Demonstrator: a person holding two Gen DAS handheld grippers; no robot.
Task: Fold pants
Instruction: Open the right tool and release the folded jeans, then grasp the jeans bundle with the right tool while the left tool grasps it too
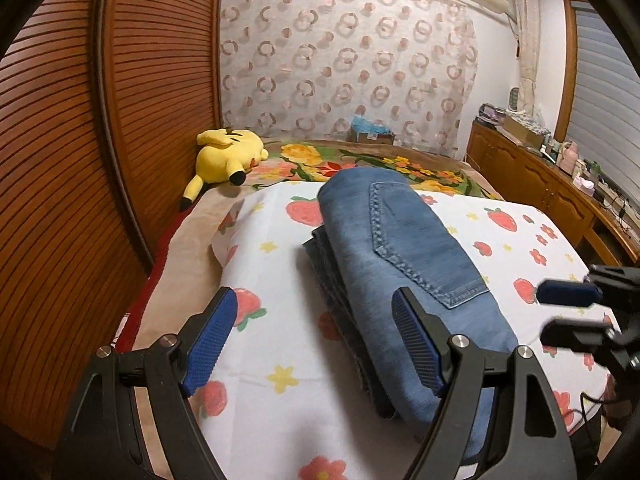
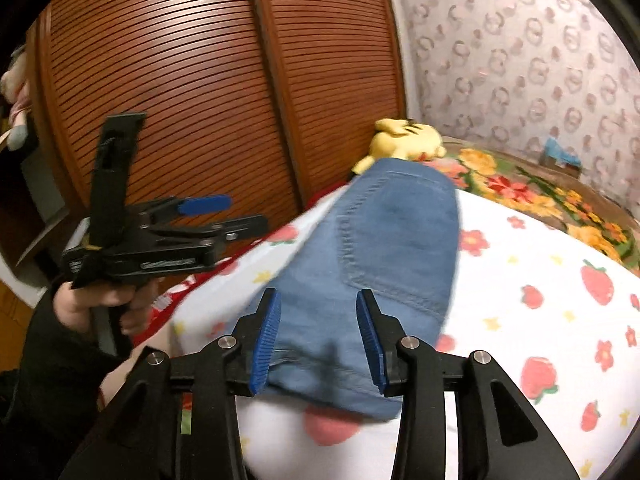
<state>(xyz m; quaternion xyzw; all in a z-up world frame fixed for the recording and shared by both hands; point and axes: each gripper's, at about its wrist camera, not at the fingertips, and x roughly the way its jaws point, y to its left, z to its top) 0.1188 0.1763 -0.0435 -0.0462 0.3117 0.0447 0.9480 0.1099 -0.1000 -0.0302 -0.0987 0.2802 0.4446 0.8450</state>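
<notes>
Blue denim pants (image 1: 404, 260) lie folded in a thick stack on the strawberry-print sheet (image 1: 280, 320), back pocket up. They also show in the right wrist view (image 2: 384, 256). My left gripper (image 1: 316, 312) is open and empty, with the stack's left edge between its fingers. It shows from the side at the left of the right wrist view (image 2: 236, 210). My right gripper (image 2: 318, 312) is open and empty, its blue pads on either side of the near end of the pants. Its fingertips show at the right edge of the left wrist view (image 1: 568, 312).
A yellow plush toy (image 1: 228, 156) lies at the head of the bed beside the slatted wooden wardrobe (image 1: 120, 120). A floral blanket (image 1: 400, 164) covers the far bed. A cluttered wooden cabinet (image 1: 540, 176) runs along the right wall. A patterned curtain (image 1: 340, 60) hangs behind.
</notes>
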